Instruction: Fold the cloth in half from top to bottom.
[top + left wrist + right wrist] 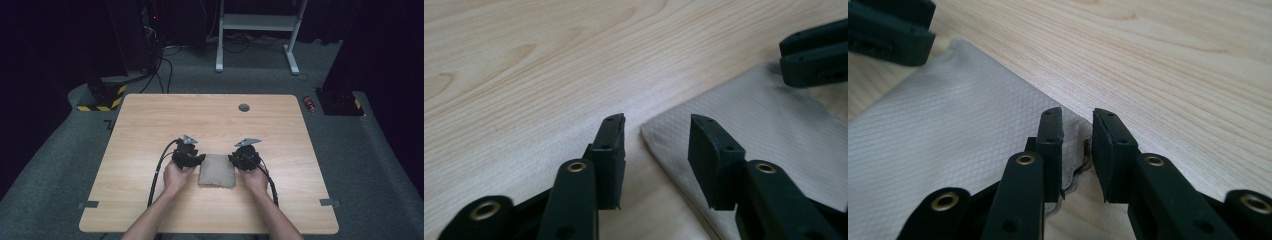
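**High view: two grippers at the sides of a folded cloth**

High view shows a wooden table (150, 120) with a grey folded cloth (217, 170) lying flat near the person's side, about in the middle between both hands. The left gripper (196, 161) stands just beside the left edge of the cloth, and the right gripper (236, 159) stands just beside its right edge. A black cable goes from each gripper back toward the person.

In the left gripper view, the left gripper (656, 137) has its jaws clearly apart. One corner of the cloth (744, 115) points into the gap between them, but the pads do not press on it; one jaw is over the bare wood and the other is over the cloth. At the top right corner, part of the other gripper is seen above the far edge of the cloth.

In the right gripper view, the right gripper (1077, 135) has its jaws apart by a smaller gap. The wavy edge of the cloth (948, 135) lies in this gap, close against one pad, and I cannot tell if it touches; the jaws do not clamp it
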Available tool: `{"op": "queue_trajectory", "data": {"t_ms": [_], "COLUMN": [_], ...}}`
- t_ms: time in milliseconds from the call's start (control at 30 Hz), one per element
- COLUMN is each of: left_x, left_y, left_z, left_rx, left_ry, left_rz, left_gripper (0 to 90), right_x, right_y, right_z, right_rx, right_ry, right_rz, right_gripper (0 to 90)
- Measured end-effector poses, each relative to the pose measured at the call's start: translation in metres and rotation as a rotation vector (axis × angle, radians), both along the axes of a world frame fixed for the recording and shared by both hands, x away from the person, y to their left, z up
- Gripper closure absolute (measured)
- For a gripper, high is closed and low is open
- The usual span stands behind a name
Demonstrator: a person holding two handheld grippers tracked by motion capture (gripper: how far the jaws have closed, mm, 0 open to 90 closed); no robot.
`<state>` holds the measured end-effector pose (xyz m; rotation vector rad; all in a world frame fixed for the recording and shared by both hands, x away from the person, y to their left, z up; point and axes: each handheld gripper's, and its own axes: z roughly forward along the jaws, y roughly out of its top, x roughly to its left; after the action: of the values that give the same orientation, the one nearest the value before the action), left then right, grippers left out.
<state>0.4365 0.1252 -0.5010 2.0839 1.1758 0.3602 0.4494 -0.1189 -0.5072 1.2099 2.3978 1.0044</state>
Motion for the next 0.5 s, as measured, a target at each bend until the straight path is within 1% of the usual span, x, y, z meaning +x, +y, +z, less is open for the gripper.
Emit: {"op": "queue_trajectory", "data": {"t_ms": [33, 100, 133, 200, 233, 267, 300, 333, 367, 400, 467, 500], "left_x": [-0.003, -0.006, -0.007, -0.006, -0.007, -0.007, -0.007, -0.008, -0.010, -0.014, -0.024, -0.028], "left_y": [0.001, 0.002, 0.003, 0.007, 0.008, 0.010, 0.011, 0.011, 0.013, 0.016, 0.024, 0.028], "left_z": [0.000, -0.004, -0.005, -0.009, -0.011, -0.010, -0.010, -0.009, -0.008, -0.006, -0.003, -0.003], "left_rx": [0.025, 0.070, 0.072, 0.095, 0.100, 0.109, 0.118, 0.119, 0.111, 0.092, 0.052, 0.049], "left_ry": [-0.005, -0.005, -0.001, 0.010, 0.000, -0.002, 0.001, 0.004, 0.000, -0.008, -0.025, -0.031], "left_rz": [-0.010, -0.008, -0.004, 0.015, 0.022, 0.031, 0.036, 0.038, 0.038, 0.038, 0.044, 0.044], "left_gripper": [55.7, 54.7, 54.4, 54.4, 54.4, 54.3, 54.2, 53.6, 52.7, 51.5, 48.7, 47.1], "right_x": [-0.002, -0.007, -0.009, -0.010, -0.009, -0.009, -0.008, -0.008, -0.010, -0.012, -0.020, -0.026], "right_y": [-0.002, -0.003, -0.004, -0.004, -0.004, -0.006, -0.007, -0.007, -0.007, -0.008, -0.014, -0.020], "right_z": [0.002, 0.003, 0.001, -0.004, -0.006, -0.007, -0.007, -0.007, -0.006, -0.005, -0.002, -0.002], "right_rx": [0.006, 0.009, 0.000, -0.019, -0.027, -0.008, -0.005, -0.011, -0.021, -0.017, 0.012, 0.018], "right_ry": [-0.009, -0.006, -0.004, 0.005, 0.007, 0.007, 0.007, 0.005, 0.001, -0.004, -0.024, -0.032], "right_rz": [0.003, 0.006, 0.013, 0.015, 0.015, 0.008, 0.004, 0.002, 0.002, -0.003, -0.004, -0.010], "right_gripper": [73.5, 73.1, 73.1, 73.1, 72.9, 72.6, 71.9, 70.9, 69.5, 67.8, 65.7, 64.3]}}
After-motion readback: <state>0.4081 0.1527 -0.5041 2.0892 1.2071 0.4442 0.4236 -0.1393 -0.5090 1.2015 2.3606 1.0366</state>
